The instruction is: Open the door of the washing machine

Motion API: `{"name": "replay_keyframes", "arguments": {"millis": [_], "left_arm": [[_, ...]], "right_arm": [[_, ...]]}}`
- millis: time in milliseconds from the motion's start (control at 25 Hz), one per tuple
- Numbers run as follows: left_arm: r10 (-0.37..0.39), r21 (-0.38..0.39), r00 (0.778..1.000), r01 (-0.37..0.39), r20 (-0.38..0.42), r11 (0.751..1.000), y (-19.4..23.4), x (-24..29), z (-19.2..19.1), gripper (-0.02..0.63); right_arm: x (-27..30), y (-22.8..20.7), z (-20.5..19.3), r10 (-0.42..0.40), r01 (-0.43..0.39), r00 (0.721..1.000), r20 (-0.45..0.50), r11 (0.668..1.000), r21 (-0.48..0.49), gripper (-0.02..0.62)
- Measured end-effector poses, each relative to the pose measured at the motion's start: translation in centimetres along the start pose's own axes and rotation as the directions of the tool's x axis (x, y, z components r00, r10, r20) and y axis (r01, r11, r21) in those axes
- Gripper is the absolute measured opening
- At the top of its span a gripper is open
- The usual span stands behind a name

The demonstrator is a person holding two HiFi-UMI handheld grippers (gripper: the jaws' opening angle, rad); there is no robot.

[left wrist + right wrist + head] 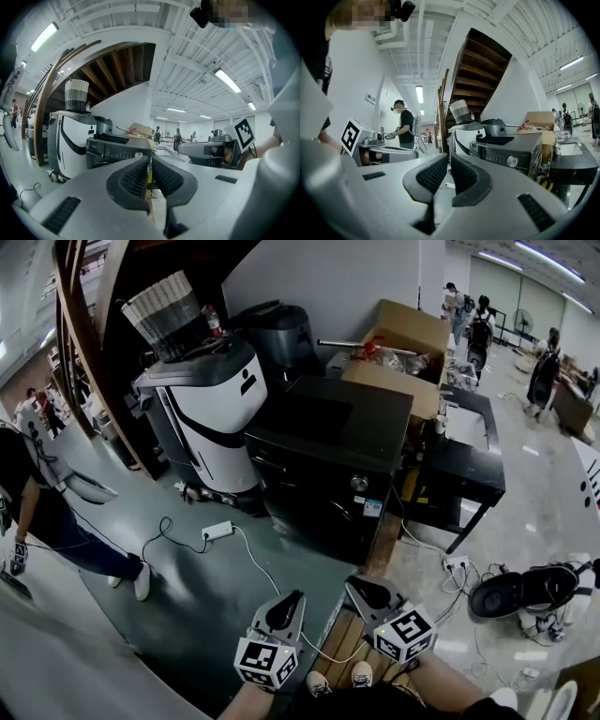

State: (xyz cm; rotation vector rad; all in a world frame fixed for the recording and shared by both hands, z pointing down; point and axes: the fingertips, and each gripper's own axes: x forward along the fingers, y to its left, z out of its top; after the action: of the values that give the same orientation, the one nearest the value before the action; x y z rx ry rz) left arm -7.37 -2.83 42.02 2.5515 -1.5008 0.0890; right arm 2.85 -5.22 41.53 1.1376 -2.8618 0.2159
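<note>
Left gripper (292, 600) and right gripper (356, 587), both closed and empty, hover well short of the far washing machine (328, 442), apparently poised before approaching.

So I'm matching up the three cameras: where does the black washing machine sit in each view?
Head view: the washing machine is at centre, its front facing down-frame.
Left gripper view: left of centre, at mid-height.
Right gripper view: right of centre, at mid-height.
Shared landmark: the woven basket on top of the white machine beside it.
</note>
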Motion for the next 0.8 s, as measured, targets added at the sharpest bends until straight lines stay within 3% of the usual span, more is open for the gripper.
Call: {"name": "replay_keyframes", "arguments": {"millis": [400,800], "left_arm": [[-0.025,0.002,1.000,0.025,-0.003,1.000,1.5,-0.9,-0.5,0.129],[-0.093,0.026,0.996,0.094,-0.009,0.995,2.9,-2.1,-0.6,0.179]], "right_arm": [[1.2,1.2,-0.5,-0.020,0.020,1.000,0.003,1.000,0.001,0.101],[2.3,2.0,-0.1,-0.089,0.090,0.996,0.026,0.996,-0.027,0.178]]}}
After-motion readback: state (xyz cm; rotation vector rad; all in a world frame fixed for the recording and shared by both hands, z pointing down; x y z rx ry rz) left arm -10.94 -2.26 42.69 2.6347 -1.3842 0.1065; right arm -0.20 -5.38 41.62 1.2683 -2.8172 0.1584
